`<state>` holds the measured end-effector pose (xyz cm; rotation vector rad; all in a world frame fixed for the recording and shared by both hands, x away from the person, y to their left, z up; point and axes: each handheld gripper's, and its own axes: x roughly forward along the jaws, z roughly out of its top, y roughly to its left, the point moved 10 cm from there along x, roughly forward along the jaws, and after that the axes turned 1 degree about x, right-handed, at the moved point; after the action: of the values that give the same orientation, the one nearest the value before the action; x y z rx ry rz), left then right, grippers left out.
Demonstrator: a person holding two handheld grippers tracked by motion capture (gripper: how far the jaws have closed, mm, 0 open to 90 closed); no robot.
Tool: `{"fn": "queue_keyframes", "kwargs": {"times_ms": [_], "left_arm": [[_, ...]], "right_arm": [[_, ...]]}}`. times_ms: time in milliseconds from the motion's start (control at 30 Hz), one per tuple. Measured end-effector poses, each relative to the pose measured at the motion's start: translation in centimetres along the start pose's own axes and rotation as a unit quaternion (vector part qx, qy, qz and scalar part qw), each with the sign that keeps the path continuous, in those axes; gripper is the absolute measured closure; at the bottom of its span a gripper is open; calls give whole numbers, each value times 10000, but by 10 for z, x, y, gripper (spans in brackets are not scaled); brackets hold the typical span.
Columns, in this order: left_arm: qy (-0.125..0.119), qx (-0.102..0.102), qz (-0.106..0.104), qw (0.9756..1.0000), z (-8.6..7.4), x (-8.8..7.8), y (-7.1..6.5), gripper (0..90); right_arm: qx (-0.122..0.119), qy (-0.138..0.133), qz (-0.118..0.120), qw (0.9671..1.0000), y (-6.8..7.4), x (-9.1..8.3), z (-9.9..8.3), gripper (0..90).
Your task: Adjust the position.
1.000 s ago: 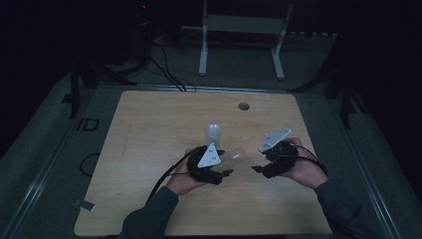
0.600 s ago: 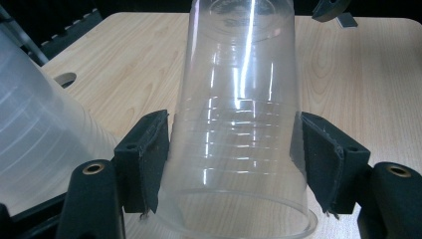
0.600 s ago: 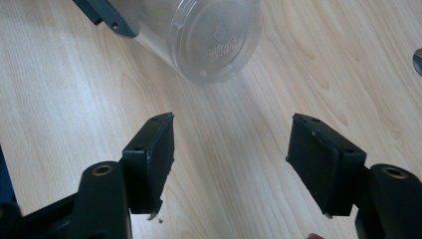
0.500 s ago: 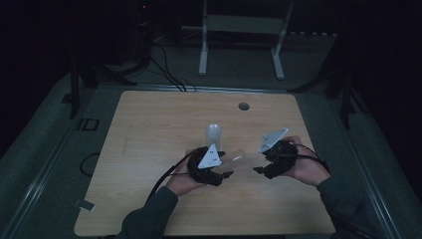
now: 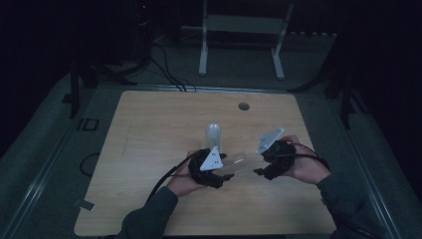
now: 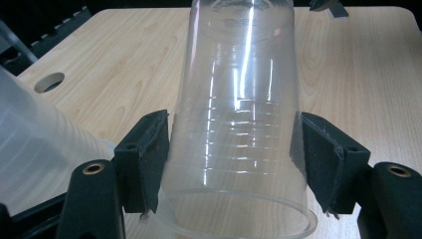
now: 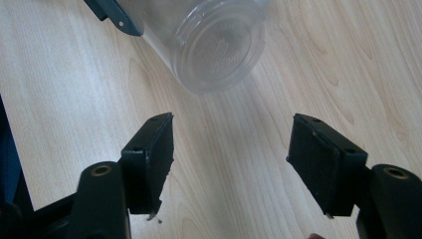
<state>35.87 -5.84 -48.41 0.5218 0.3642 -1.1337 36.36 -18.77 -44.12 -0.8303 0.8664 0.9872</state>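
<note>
I am sitting in a dark room; my wooden desk [image 5: 149,129] is lying lit, a white metal stand [image 5: 242,30] standing far behind, cables [image 5: 164,69] trailing across the grey floor [image 5: 45,149].

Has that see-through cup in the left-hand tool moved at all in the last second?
No. The clear cup lies in the same spot, just as far below the table's round hole, held by the left gripper.

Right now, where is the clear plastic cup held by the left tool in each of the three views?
High view: the clear cup lies sideways at lower centre, between the left tool and the right tool.
Left gripper view: it is in the centre, gripped between the pads.
Right gripper view: its base is at the top centre, beyond the open jaws.
Shared landmark: the wooden table.
</note>
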Motion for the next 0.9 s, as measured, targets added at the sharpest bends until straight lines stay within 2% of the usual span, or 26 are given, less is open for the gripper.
{"fn": "queue_keyframes", "kwargs": {"times_ms": [567,900], "left_arm": [[143,130,-286,9994,0,2,-9,327],[197,191,-328,9991,0,3,-10,326]], "right_arm": [[-226,144,104,9996,6,2,5,338],[-417,295,247,9984,14,4,5,323]]}}
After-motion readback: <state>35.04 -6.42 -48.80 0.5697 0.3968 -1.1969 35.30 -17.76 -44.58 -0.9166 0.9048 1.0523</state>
